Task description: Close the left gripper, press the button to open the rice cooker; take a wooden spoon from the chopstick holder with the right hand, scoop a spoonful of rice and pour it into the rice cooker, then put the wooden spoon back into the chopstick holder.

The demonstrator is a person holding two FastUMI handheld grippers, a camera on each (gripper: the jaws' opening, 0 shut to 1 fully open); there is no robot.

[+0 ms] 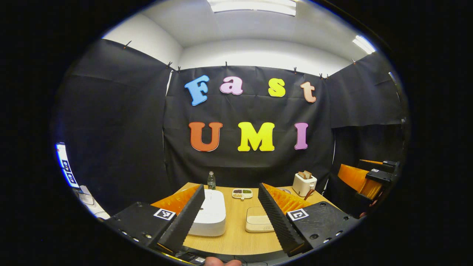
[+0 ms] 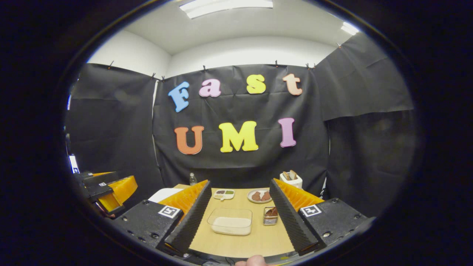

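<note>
One wooden table (image 1: 236,229) carries one white rice cooker (image 1: 208,218), lid down, near its left side, just ahead of the left gripper (image 1: 231,218), whose fingers are spread wide. One clear rice container (image 2: 231,221) lies between the spread fingers of the right gripper (image 2: 240,218). One chopstick holder (image 2: 271,216) stands just right of it. One toaster (image 1: 304,184) sits far right.

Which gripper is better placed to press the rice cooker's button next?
Left. In the left gripper view, the closed rice cooker lies just ahead of the open left gripper; the right gripper faces the rice container instead.
</note>
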